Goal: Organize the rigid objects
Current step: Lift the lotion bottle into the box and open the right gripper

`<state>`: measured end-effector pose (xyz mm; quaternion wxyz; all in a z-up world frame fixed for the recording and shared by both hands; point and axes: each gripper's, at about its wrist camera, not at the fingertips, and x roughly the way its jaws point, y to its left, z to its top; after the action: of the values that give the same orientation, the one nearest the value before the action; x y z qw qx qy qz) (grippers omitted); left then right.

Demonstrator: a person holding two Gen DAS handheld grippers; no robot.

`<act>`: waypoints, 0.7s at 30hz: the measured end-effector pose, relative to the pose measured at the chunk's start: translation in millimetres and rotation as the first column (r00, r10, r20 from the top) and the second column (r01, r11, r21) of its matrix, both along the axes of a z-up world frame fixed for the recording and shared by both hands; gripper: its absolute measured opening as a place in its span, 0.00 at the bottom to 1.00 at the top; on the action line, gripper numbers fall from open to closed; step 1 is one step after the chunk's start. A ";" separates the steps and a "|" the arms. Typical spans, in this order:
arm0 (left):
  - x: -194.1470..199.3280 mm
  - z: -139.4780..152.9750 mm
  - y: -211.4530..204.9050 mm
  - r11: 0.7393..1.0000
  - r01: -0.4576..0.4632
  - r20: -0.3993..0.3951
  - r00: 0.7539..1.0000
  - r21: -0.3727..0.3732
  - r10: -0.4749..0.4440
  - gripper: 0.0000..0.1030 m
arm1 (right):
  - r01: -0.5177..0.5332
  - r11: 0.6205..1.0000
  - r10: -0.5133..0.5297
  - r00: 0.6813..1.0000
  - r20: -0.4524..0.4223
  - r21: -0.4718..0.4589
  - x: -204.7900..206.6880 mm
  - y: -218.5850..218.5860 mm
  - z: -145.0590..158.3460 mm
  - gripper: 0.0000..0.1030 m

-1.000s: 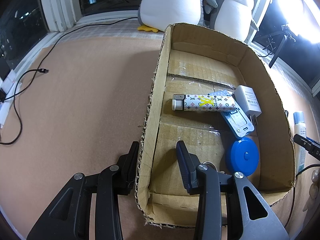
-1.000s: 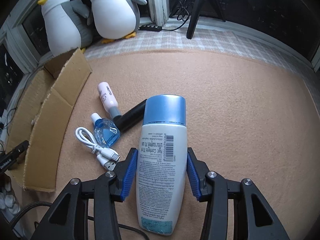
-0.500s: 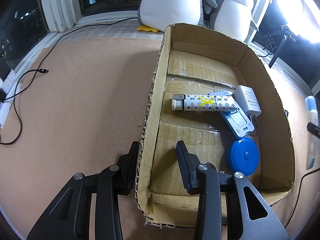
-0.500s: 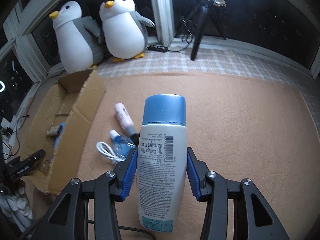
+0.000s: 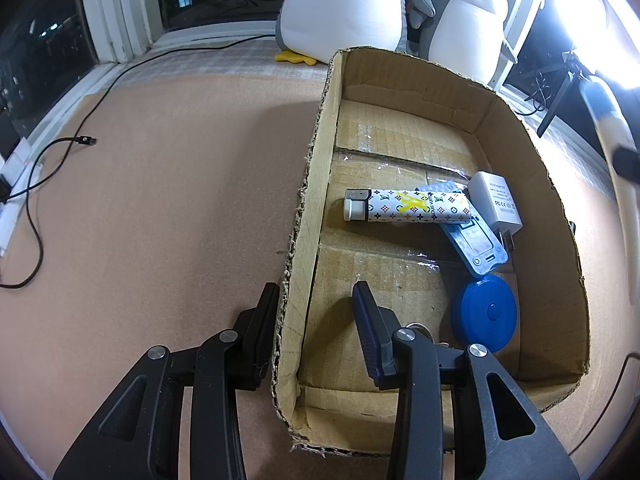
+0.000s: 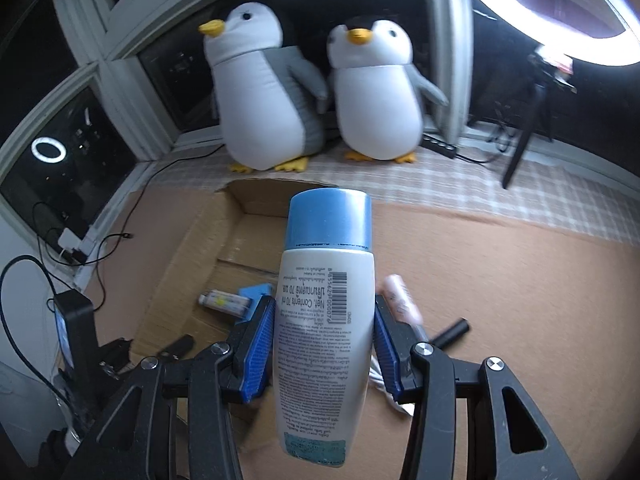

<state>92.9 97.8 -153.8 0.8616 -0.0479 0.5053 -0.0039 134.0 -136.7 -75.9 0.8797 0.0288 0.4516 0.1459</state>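
Right tongs point(image 6: 323, 344), clamping bottle point(image 6: 326, 300), now lifted off floor over box point(image 6: 188, 248) at 10 o'clock; drop-in likely next. Left tongs point(image 5: 314, 320) pinch box wall.

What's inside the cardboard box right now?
Inside the cardboard box: a patterned lighter lying on a blue flat gadget, a white charger and a round blue case. The left gripper hides something shiny behind its finger.

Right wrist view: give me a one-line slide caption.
Right gripper holds a blue-capped white bottle above the cardboard box, two plush penguins behind.
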 end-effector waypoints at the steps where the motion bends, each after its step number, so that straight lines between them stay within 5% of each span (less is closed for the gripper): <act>1: 0.2 0.1 0.0 1.000 0.000 0.000 1.000 0.000 0.000 0.36 | -0.015 1.000 0.015 1.000 -0.004 0.000 3.3 7.7 -0.1 0.42; 21: -0.9 0.2 -1.4 1.000 -0.003 0.001 1.000 0.009 0.003 0.36 | -0.131 0.991 0.128 0.988 -0.089 -0.028 43.5 82.2 -33.8 0.43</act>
<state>92.0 96.4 -153.7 0.8622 -0.0445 0.5047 -0.0004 177.4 -54.5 -109.7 0.8481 -0.0091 0.4929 0.1939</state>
